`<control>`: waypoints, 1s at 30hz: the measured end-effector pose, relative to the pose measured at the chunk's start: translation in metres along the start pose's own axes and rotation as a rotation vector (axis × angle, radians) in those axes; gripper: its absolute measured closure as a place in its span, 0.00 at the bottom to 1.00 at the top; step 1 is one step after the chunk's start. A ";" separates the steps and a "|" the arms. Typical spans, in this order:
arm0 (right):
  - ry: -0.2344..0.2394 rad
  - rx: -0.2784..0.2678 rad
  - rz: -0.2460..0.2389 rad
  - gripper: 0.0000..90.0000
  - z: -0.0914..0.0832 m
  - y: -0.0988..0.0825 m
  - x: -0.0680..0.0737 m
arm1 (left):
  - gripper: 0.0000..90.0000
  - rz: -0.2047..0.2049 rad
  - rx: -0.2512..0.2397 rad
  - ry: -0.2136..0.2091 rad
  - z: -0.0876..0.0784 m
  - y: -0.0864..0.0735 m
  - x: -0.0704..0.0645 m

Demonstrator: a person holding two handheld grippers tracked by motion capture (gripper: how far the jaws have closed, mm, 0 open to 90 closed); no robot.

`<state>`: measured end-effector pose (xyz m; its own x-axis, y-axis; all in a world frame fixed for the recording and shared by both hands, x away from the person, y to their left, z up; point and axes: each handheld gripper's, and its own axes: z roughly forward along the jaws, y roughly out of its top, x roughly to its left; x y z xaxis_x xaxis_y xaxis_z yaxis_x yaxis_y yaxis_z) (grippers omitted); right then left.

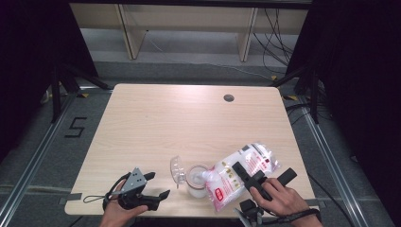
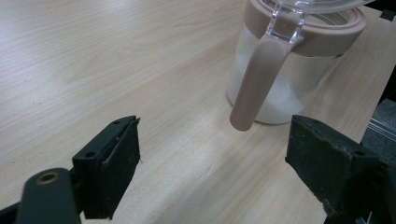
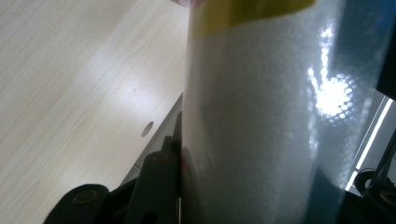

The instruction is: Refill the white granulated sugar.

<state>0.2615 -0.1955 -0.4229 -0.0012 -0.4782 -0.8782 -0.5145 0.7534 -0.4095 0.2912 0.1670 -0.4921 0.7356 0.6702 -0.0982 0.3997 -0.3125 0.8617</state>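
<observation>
- 1 light wood table with rounded corners and 1 round cable hole near its far right edge.
- 1 clear glass jar with a beige rim, near the front edge between the two grippers; white granules sit in the bottom.
- Left gripper view: the jar's beige rim carries 1 beige handle-like strip hanging down the front; white fill visible low in the glass.
- 1 clear hinged lid, flipped open, standing at the jar's left side.
- 1 clear plastic bag of white granules with red and yellow print, tilted, low corner over the jar mouth.
- Right gripper: black jaws pinching the bag mid-body, holding it off the table; the person's hand is behind it. Right gripper view: bag pressed between the jaws.
- Left gripper: black jaws spread wide, nothing between them, low at the table's front edge, left of the jar, apart from it.
</observation>
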 end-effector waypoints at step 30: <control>-0.006 0.008 -0.007 0.79 -0.002 -0.002 -0.002 | 0.19 -0.020 0.001 0.003 0.000 0.000 -0.002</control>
<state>0.2604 -0.1972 -0.4197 0.0075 -0.4811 -0.8766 -0.5078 0.7534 -0.4178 0.2899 0.1657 -0.4924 0.7259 0.6783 -0.1144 0.4153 -0.2996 0.8589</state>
